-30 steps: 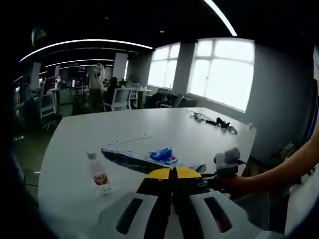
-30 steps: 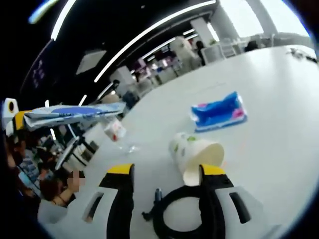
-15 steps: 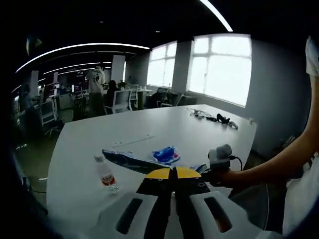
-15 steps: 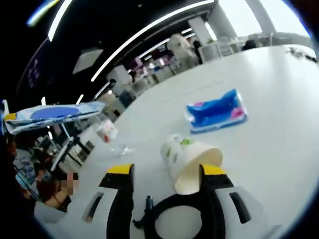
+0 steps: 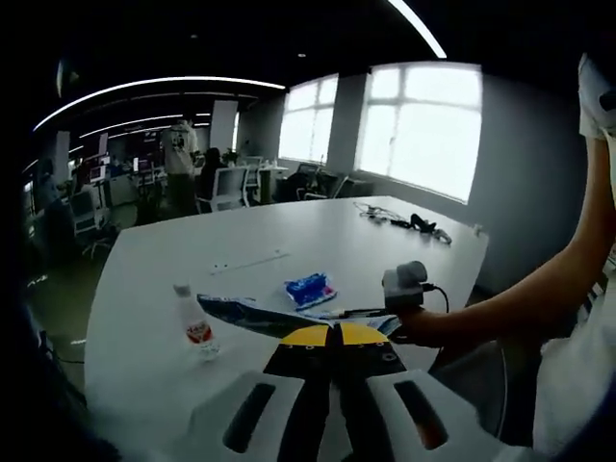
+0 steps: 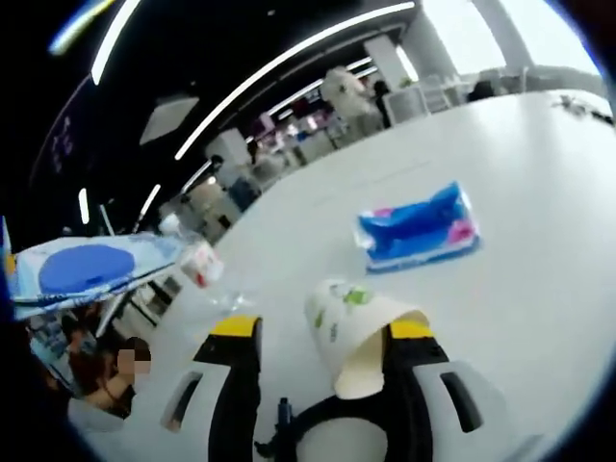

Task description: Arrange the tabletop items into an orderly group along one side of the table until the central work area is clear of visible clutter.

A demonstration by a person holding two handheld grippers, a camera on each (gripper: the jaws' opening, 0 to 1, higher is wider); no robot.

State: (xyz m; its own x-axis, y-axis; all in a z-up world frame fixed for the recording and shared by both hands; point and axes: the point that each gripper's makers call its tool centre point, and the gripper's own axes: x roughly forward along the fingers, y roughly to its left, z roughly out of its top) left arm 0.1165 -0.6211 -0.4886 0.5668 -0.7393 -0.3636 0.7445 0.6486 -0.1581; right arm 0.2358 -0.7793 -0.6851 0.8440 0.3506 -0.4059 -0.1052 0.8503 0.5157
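In the left gripper view, the left gripper (image 5: pixel 335 337) has its jaws pressed together on a flat printed packet (image 5: pixel 252 314), held out over the white table (image 5: pixel 289 241). A small water bottle (image 5: pixel 195 324) stands upright on the table near the packet's far end, and a blue tissue pack (image 5: pixel 310 287) lies beyond it (flat on the table). In the right gripper view, the right gripper (image 6: pixel 322 337) has its jaws spread wide, a paper cup (image 6: pixel 358 332) lying on its side between them and against one jaw. A black cable (image 6: pixel 318 423) loops just below the cup.
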